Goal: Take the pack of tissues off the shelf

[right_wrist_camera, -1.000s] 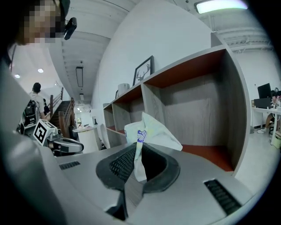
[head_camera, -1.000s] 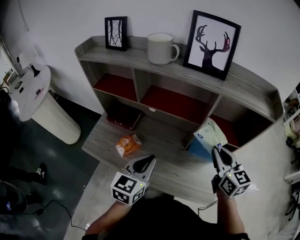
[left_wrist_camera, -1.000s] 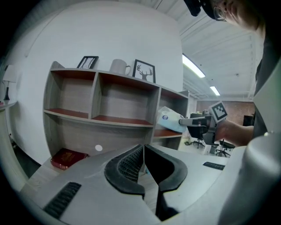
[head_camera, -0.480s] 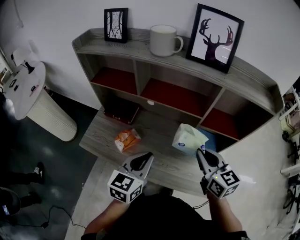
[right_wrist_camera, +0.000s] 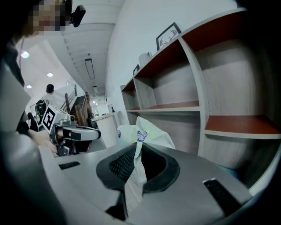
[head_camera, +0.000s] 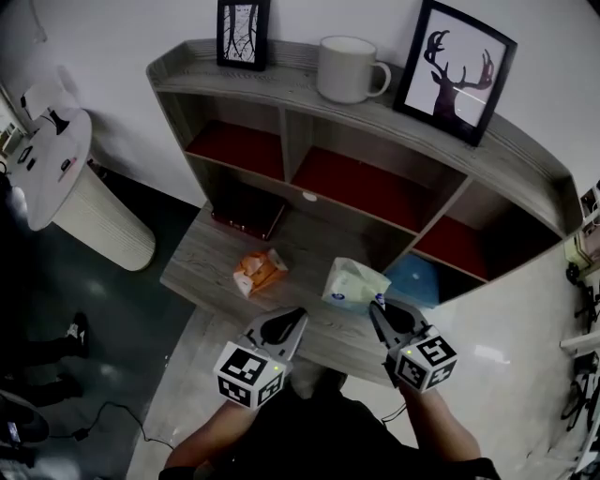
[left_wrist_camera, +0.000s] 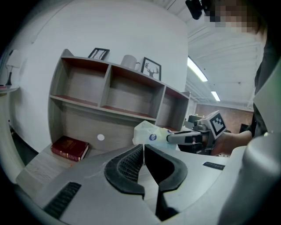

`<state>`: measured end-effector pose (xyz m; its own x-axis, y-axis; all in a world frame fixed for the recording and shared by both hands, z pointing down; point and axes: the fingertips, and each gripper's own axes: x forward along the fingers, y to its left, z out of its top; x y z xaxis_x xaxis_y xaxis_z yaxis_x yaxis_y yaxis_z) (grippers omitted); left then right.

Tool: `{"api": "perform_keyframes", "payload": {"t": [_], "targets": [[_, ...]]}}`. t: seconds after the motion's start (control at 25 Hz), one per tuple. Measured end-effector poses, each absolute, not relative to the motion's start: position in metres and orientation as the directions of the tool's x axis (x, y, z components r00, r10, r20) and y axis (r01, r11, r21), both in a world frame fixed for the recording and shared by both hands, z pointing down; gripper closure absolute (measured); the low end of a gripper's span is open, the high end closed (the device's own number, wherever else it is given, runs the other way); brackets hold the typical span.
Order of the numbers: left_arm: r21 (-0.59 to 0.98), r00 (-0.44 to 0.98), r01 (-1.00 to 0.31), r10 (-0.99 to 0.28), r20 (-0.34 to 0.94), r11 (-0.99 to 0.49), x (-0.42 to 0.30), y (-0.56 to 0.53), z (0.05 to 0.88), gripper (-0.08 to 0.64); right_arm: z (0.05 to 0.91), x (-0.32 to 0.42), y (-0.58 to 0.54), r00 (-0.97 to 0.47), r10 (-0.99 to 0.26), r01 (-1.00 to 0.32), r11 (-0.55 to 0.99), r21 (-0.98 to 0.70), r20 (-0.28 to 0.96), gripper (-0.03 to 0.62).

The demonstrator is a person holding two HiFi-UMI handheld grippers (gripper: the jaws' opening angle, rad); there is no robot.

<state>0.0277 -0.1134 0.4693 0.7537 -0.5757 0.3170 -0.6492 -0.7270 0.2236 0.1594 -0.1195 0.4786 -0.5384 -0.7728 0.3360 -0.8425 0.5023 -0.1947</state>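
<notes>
Pack of tissues (head_camera: pixel 354 284), pale green-white with a blue round mark, hung out in front of the shelf unit (head_camera: pixel 506 155), over the near right part of the grey wooden desk (head_camera: pixel 206 267). It was clear of the compartments; whether its underside touched the desk could not be told. The right gripper (head_camera: pixel 377 304) had it by the near edge. In the right gripper view the jaws were all but closed, with a fold of the pack's thin wrapper (right_wrist_camera: pixel 139 151) pinched between them and trailing back toward the camera.

The left gripper (head_camera: pixel 301 313) was to the left of the pack, apart from it, over the near edge of the desk. Its jaws were pressed together with nothing between them (left_wrist_camera: pixel 143 147).

An orange packet (head_camera: pixel 258 270) lay on the desk to the left of the pack, and a dark red book (head_camera: pixel 246 217) lay farther back, under the left compartments. Something blue (head_camera: pixel 414 278) sat just behind the pack, at the mouth of the lower right opening. On top of the unit stood a small framed picture (head_camera: pixel 242 21) at the left, a white mug (head_camera: pixel 349 68) in the middle and a framed deer print (head_camera: pixel 455 72) at the right.
</notes>
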Motion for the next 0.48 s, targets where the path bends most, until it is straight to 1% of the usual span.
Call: {"api": "perform_keyframes", "payload": {"t": [0.24, 0.48], "targets": [[0.259, 0.748, -0.657, -0.572, 0.336, -0.708, 0.024, -0.115, 0.484, 0.537, 0.513, 0.148, -0.129, -0.573, -0.745, -0.820, 0.516, -0.249, 0.342, 0.560], [0.272, 0.734, -0.673, -0.572, 0.366, -0.688, 0.020, -0.113, 0.498, 0.537, 0.560, 0.147, -0.137, -0.570, -0.718, -0.821, 0.518, -0.240, 0.399, 0.560]]}}
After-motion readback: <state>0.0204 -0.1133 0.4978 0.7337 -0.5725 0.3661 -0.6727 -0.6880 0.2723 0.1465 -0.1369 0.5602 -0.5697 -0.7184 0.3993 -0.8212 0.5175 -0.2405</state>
